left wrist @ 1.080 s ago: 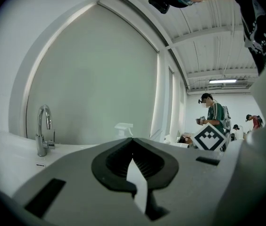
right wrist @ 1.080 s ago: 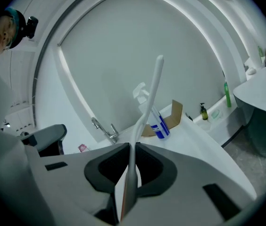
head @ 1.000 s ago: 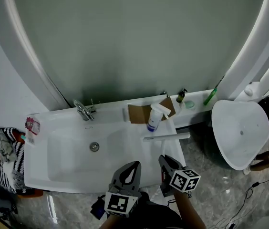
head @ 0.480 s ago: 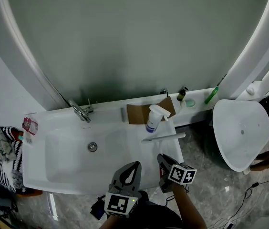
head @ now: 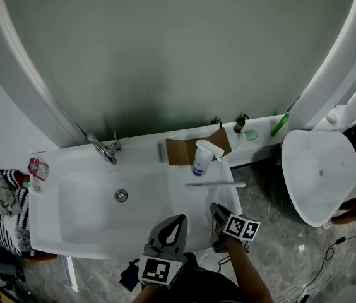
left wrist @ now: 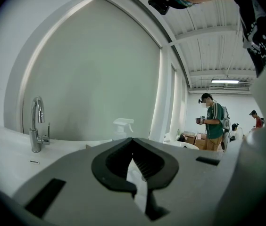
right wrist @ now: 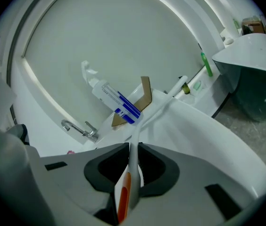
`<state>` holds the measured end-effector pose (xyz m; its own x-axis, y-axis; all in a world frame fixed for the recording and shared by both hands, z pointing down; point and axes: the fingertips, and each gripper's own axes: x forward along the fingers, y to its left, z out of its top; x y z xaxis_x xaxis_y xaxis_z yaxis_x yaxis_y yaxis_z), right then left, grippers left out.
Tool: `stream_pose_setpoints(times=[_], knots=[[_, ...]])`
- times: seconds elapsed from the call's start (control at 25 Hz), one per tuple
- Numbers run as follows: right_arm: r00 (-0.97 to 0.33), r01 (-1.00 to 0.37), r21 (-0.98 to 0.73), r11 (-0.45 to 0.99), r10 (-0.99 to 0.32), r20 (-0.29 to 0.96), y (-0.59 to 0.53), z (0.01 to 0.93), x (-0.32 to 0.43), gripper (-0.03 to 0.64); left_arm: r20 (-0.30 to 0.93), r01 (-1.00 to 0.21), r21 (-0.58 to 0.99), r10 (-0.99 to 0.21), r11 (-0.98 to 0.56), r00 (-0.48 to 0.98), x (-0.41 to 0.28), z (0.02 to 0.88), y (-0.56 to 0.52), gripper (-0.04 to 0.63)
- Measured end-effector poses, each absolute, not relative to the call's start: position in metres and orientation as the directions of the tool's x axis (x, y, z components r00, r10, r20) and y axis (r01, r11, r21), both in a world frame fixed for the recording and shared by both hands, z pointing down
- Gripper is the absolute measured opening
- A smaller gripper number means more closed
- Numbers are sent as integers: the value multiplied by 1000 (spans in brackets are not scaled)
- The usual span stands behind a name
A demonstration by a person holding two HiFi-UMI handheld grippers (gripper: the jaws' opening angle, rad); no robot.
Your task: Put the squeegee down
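Between the pads of the right tool (right wrist: 134, 147), pinched by its white-and-orange handle, is the squeegee (right wrist: 131, 166). Its handle runs straight ahead from the tool toward the back wall (head: 165, 55). Its blade (head: 216, 184) lies crosswise, left to right, low over the counter (head: 187, 202) beside the basin (head: 83, 213) and just short of the spray bottle (head: 202, 158). Whether the blade already touches the counter I cannot tell. Setting it down looks like lowering it there and letting go. Alongside hangs the left tool (head: 172, 231), pads pressed together on nothing, farther from the blade.
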<state>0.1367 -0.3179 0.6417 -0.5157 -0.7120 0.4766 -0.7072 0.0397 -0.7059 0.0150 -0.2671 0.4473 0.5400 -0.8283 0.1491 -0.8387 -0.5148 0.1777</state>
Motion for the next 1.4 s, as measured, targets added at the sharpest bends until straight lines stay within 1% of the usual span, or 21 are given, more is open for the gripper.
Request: stream_pose_setpoints(times=[0.12, 0.32, 0.48, 0.6, 0.68, 0.76, 0.88, 0.96, 1.0, 1.08, 1.2, 1.28, 1.4], knots=[[-515, -722, -690, 50, -705, 487, -321, 648, 139, 58, 175, -837, 177, -821, -517, 544, 15, 453, -266, 5], [-522, -743, -665, 82, -692, 499, -322, 652, 140, 60, 151, -832, 181, -821, -524, 550, 19, 450, -269, 5], [-524, -746, -659, 93, -693, 496, -322, 652, 139, 60, 177, -829, 173, -812, -531, 557, 19, 453, -269, 5], [-512, -764, -636, 105, -699, 499, -321, 651, 140, 61, 136, -828, 183, -820, -530, 555, 21, 447, -273, 5], [-500, -784, -609, 120, -704, 505, -321, 647, 142, 78, 129, -827, 188, -822, -529, 555, 20, 446, -273, 5], [-488, -795, -595, 123, -712, 505, -322, 641, 144, 118, 139, -826, 189, -818, -531, 558, 20, 447, -272, 5], [-444, -812, -575, 100, -745, 498, -324, 629, 154, 121, 147, -824, 189, -814, -535, 562, 19, 447, -270, 5], [-367, -846, -529, 66, -792, 488, -324, 614, 169, 120, 129, -824, 190, -819, -534, 560, 19, 443, -271, 5], [-327, -861, -505, 54, -819, 471, -324, 603, 176, 115, 131, -824, 188, -818, -534, 560, 18, 443, -270, 5], [-291, -879, -470, 75, -866, 406, -325, 574, 183, 40, 142, -824, 184, -815, -536, 562, 17, 444, -268, 5], [-333, -900, -383, 208, -895, 297, -320, 523, 169, 20, 107, -823, 183, -821, -538, 561, 16, 435, -267, 5], [-364, -912, -289, 290, -897, 249, -311, 493, 155, 20, 91, -822, 180, -823, -541, 561, 15, 429, -263, 5], [-392, -916, -171, 363, -899, 197, -295, 455, 136, 18, 67, -818, 179, -822, -547, 565, 14, 418, -258, 5]])
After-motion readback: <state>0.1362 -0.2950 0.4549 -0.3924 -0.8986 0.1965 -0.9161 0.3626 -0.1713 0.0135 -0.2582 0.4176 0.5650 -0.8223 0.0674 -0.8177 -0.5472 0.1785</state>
